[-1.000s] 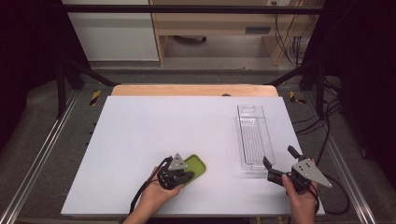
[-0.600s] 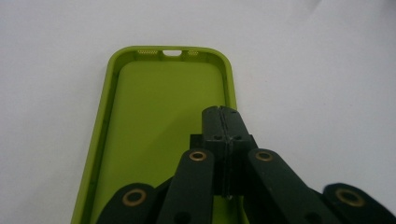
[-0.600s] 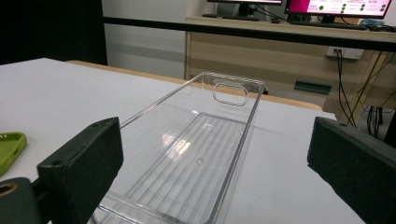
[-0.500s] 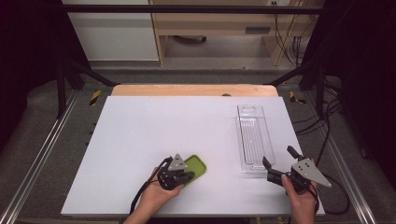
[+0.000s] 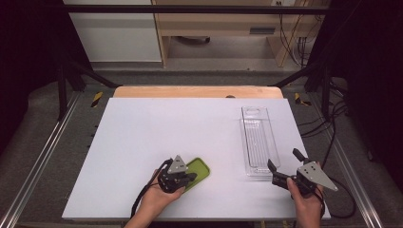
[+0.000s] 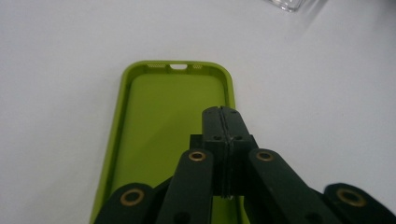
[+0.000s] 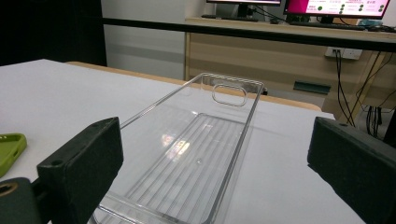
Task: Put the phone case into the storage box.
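A green phone case lies open side up on the white table, low and left of centre in the high view. The left gripper sits over it, jaws pressed together — whether they pinch the case's wall I cannot tell. At lower right, the right gripper is spread wide, facing the near end of a clear plastic tray — not touching it.
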